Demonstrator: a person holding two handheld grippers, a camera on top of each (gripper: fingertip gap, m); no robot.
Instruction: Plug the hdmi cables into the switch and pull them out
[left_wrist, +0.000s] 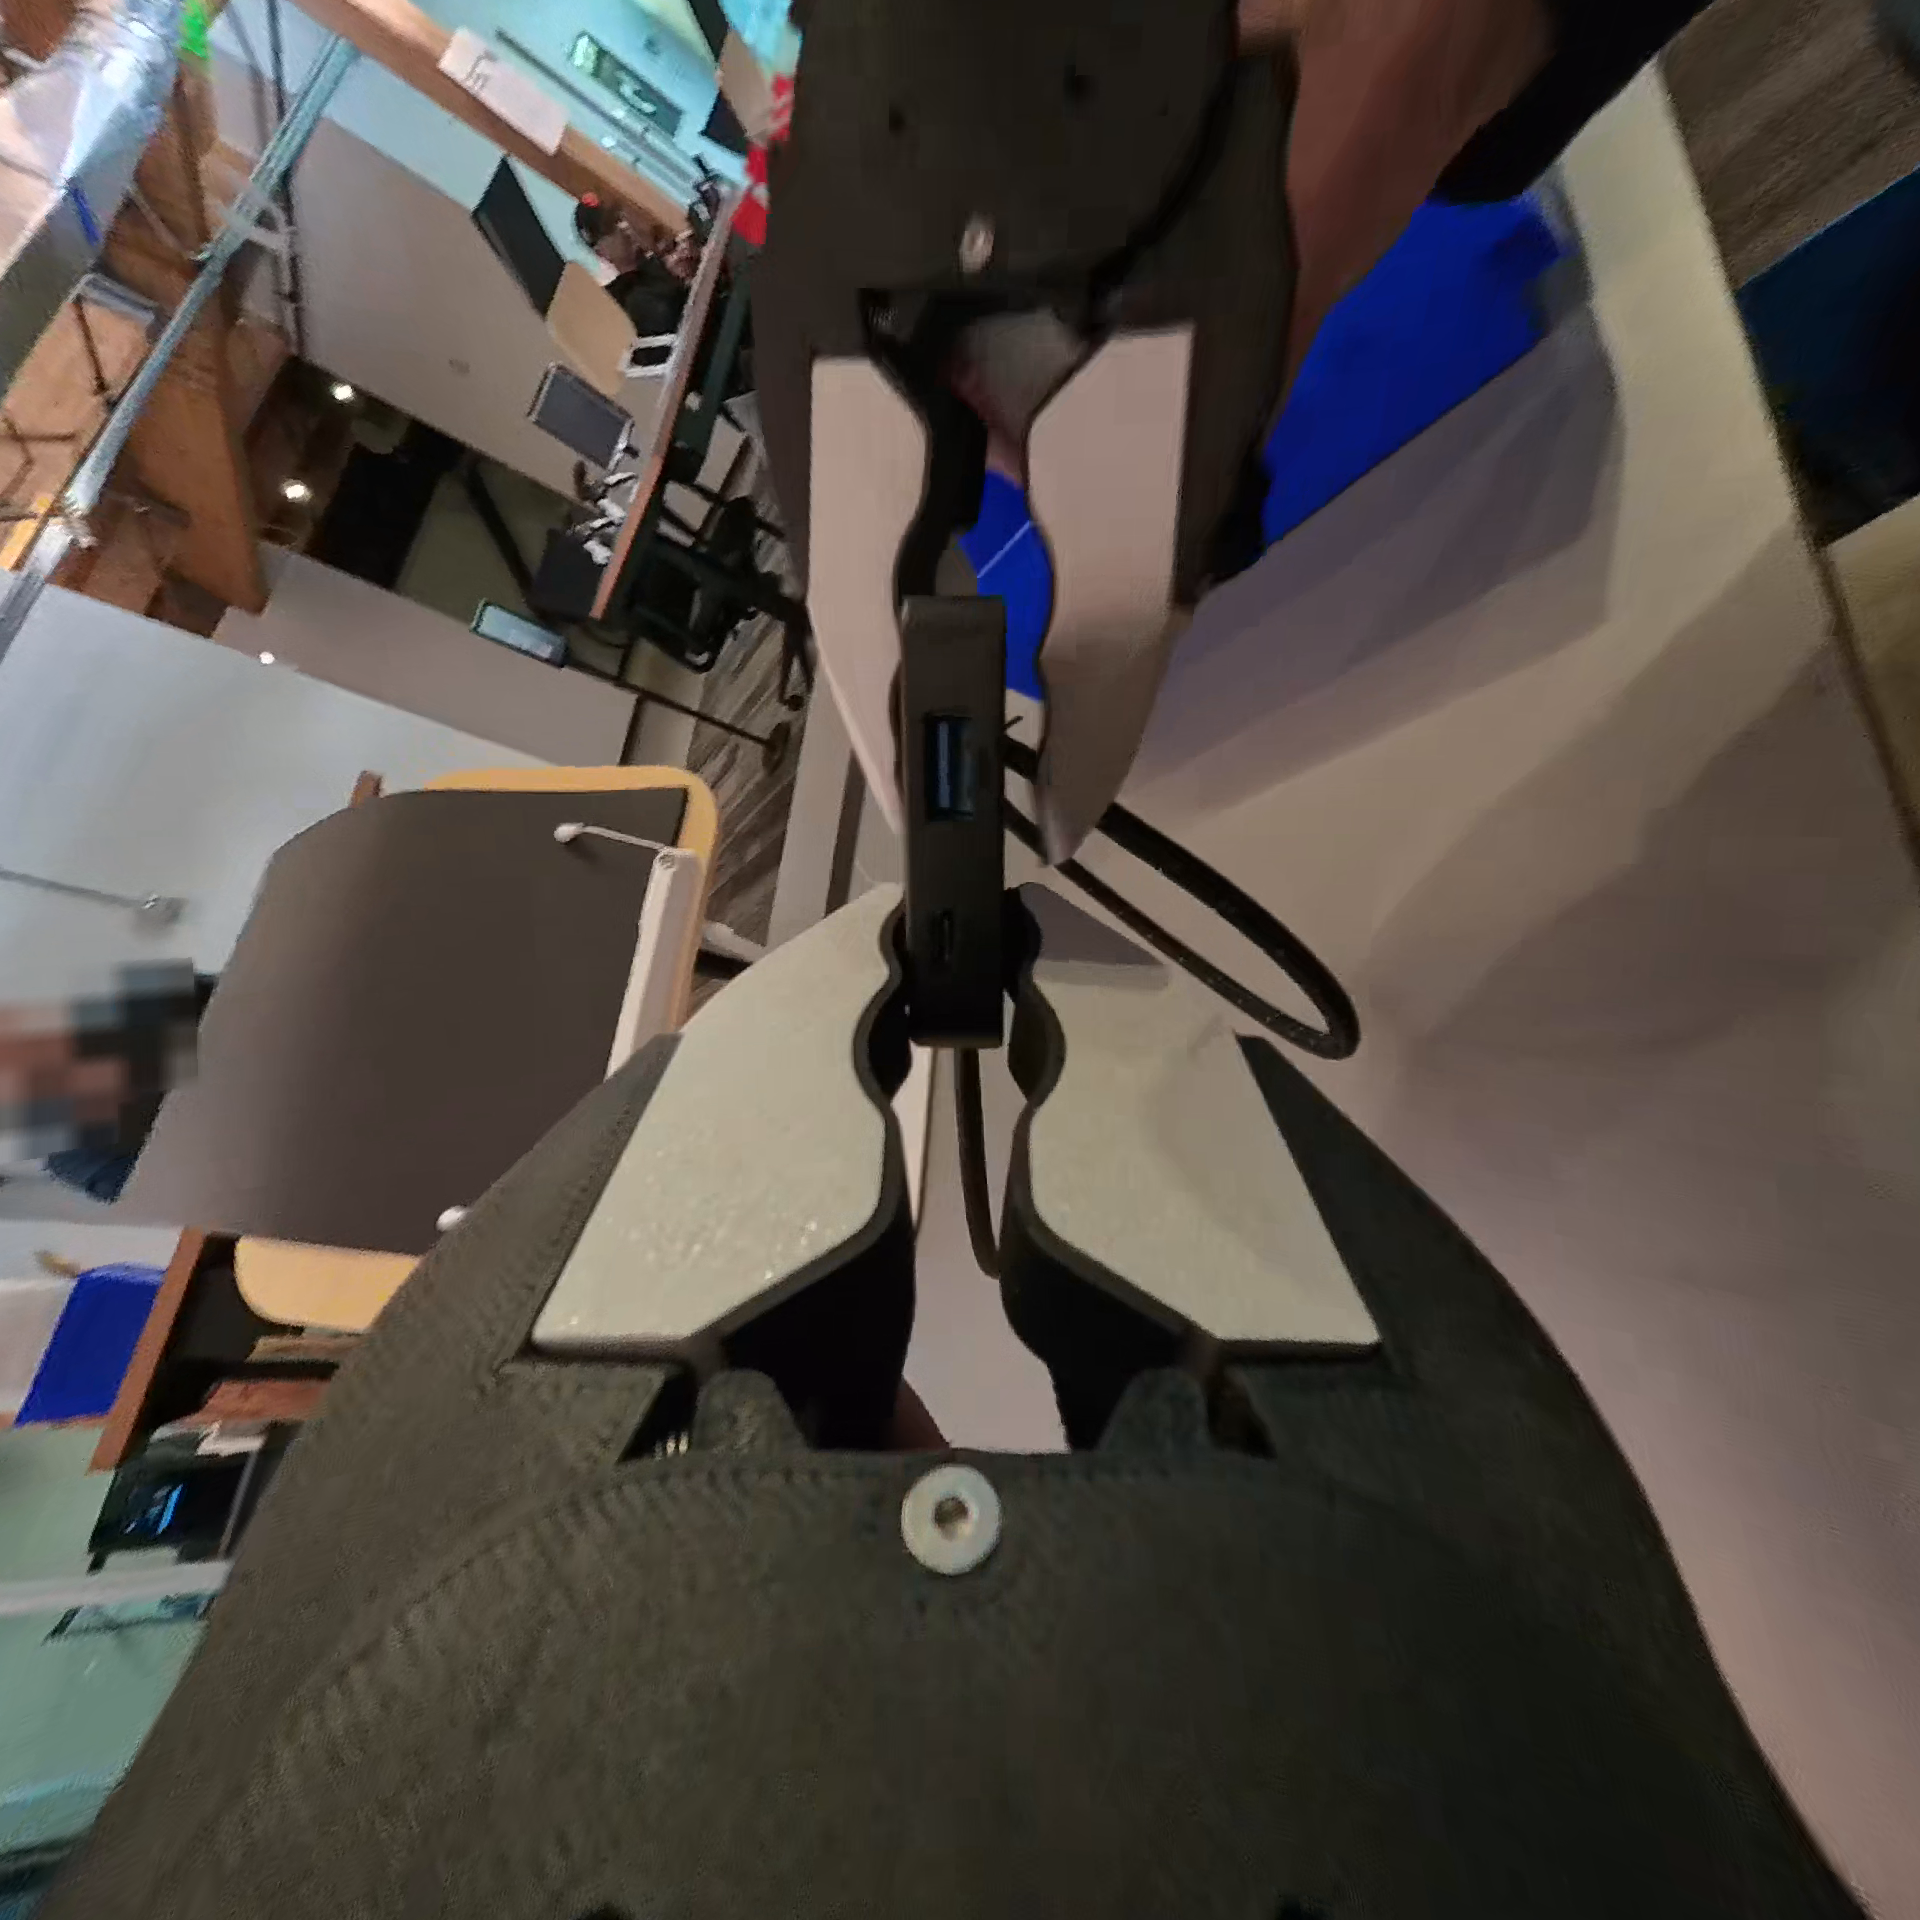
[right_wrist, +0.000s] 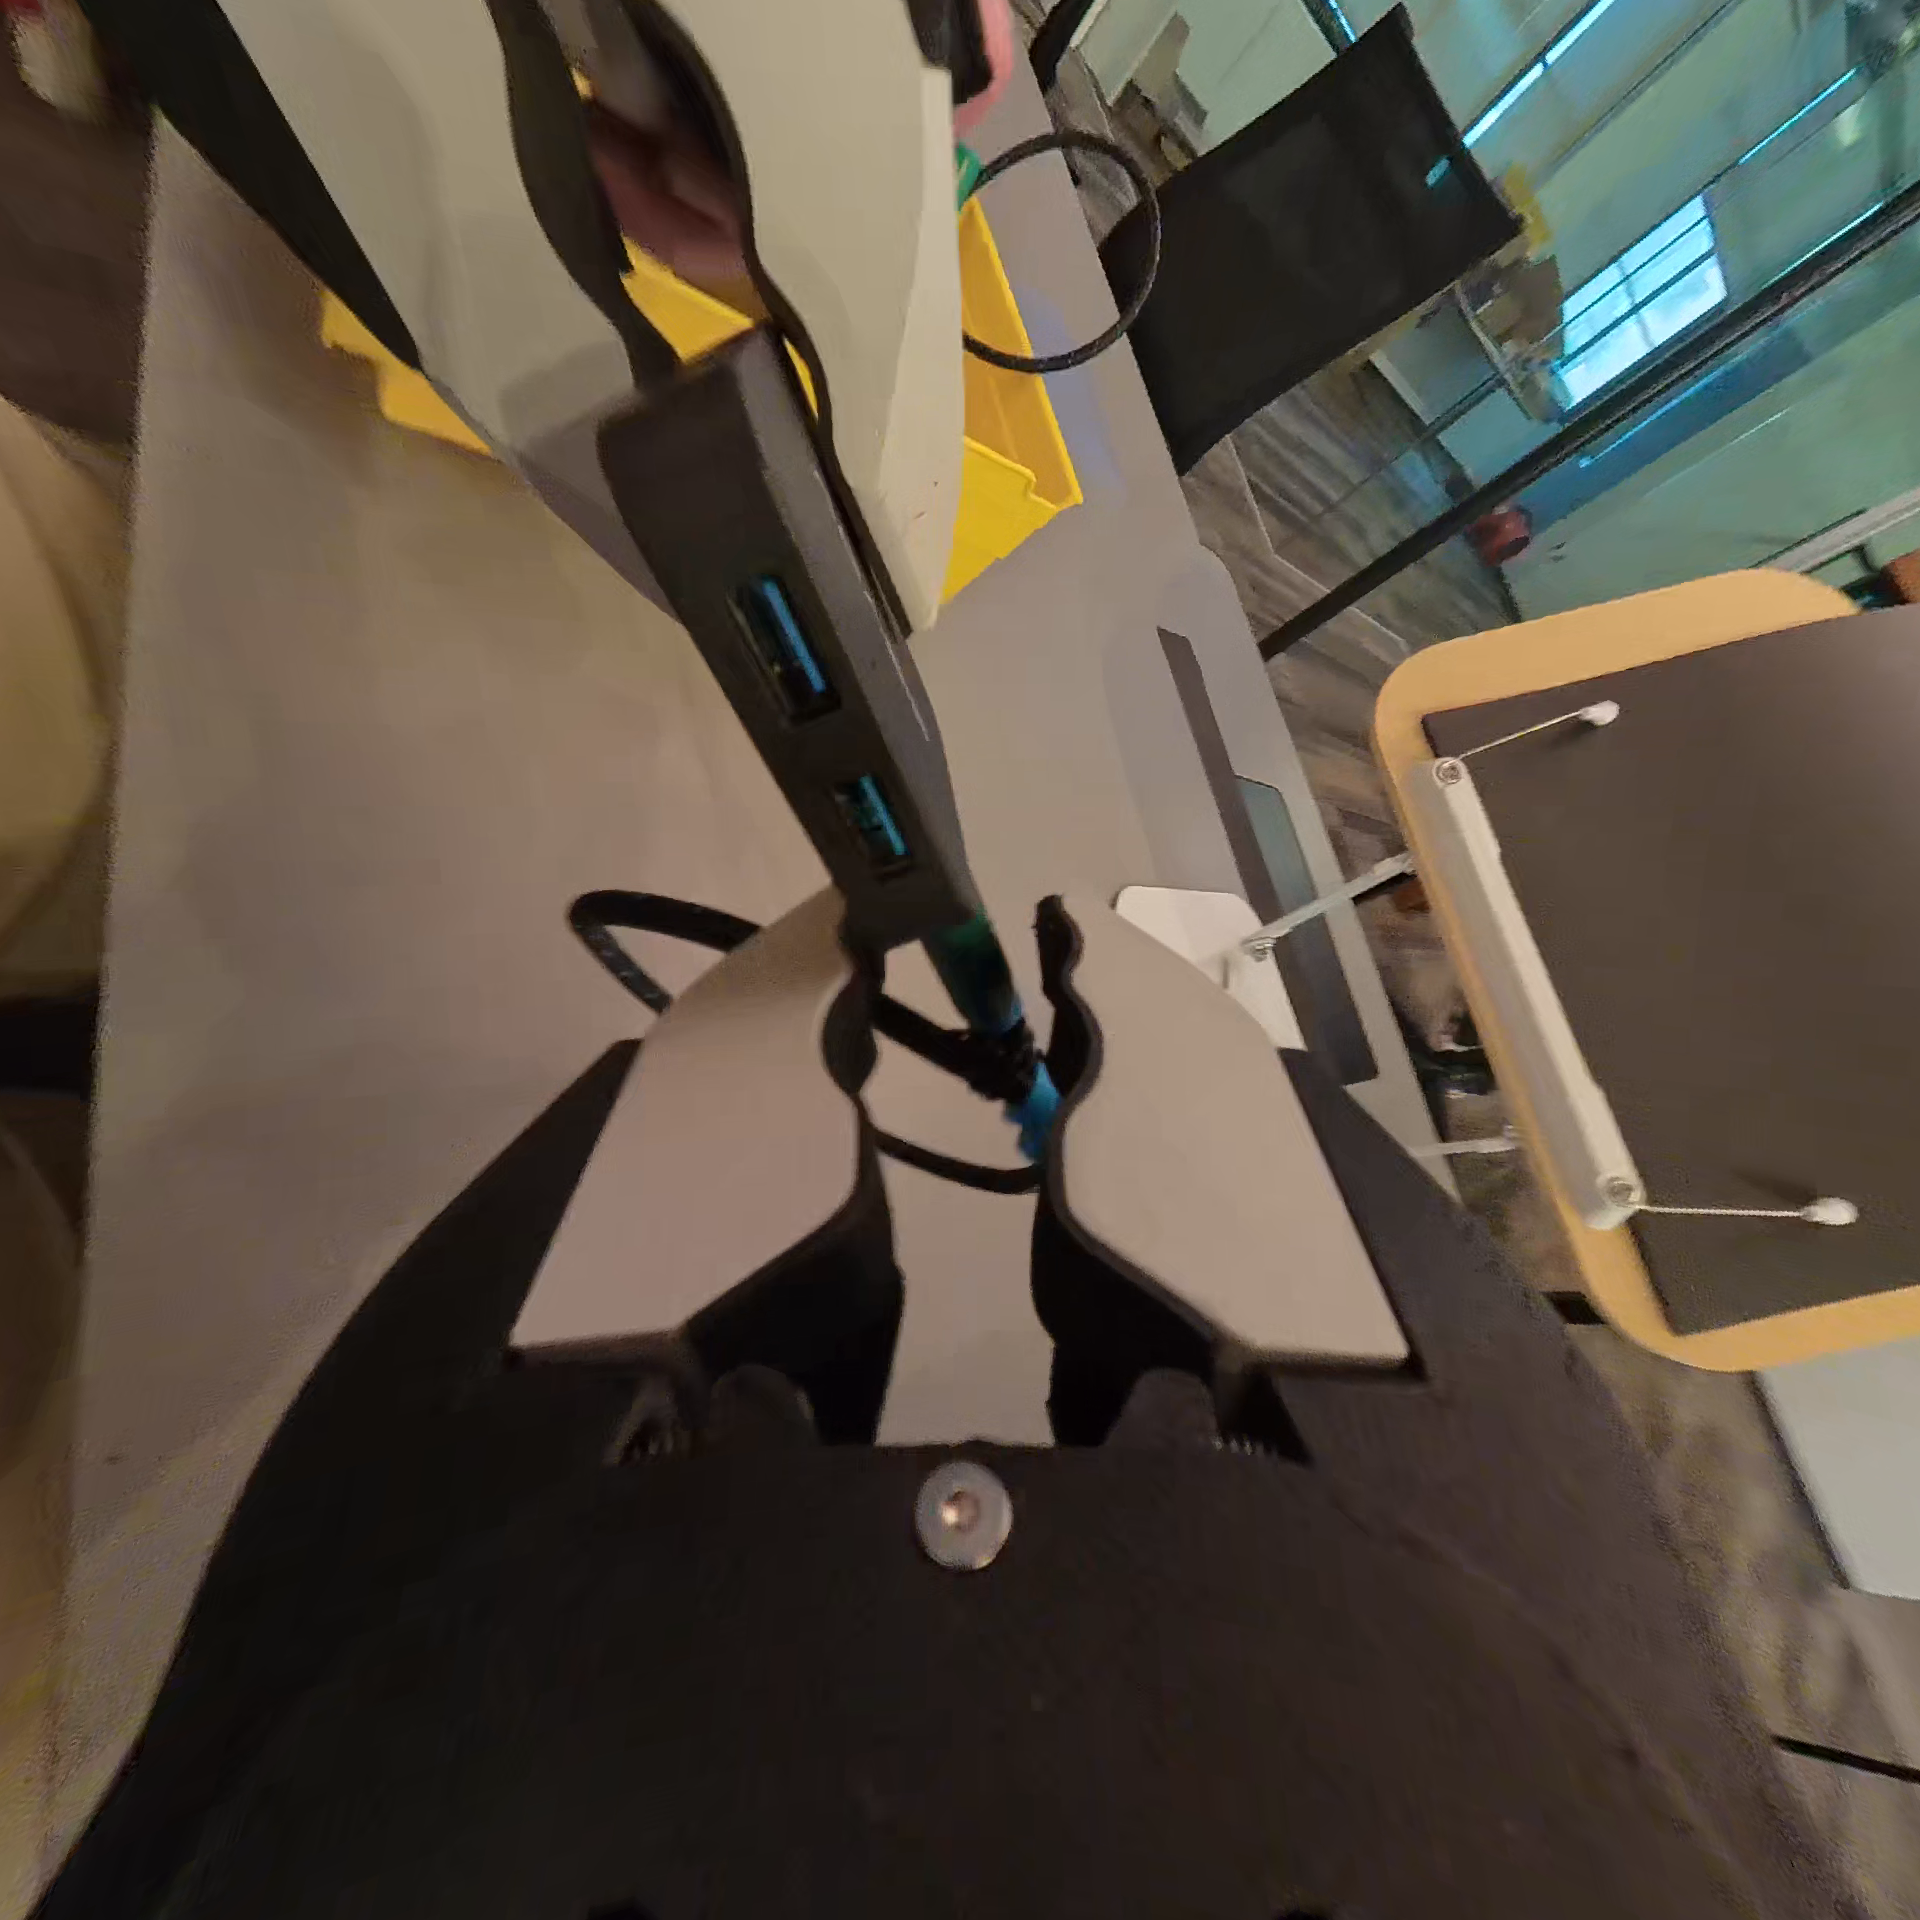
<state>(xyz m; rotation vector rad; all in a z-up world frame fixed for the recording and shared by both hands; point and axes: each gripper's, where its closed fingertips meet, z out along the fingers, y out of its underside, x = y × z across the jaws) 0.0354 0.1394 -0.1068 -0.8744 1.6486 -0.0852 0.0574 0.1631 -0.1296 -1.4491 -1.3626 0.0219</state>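
A pale counter (right_wrist: 343, 790) spreads beneath two hand-held grippers that meet over a slim black switch (left_wrist: 954, 821), lifted clear of the surface and held between them. Beyond the counter stand a chair (right_wrist: 1704, 966) with a dark seat and light wooden rim and, behind the far gripper, a yellow bin (right_wrist: 997, 457). The left gripper (left_wrist: 956, 997) has its jaws clamped on one end of the switch, apparently to brace it so the other hand can work at the opposite end without the body twisting. The right gripper (right_wrist: 961, 997) comes in from that opposite end, its jaws standing a little apart around a blue-tipped plug (right_wrist: 982, 971) that sits at the end port of the switch; whether they actually pinch the plug cannot be told, as a gap shows beside it. How deep the plug is seated is also unclear, so this may be either the push in or the pull out. A black braided cable (left_wrist: 1247, 925) trails from the work and loops loosely over the counter, slack enough, it seems, not to tug on the connection. Blue ports (right_wrist: 790, 655) line the side of the switch that is turned toward the cameras, left unobstructed by either grip.
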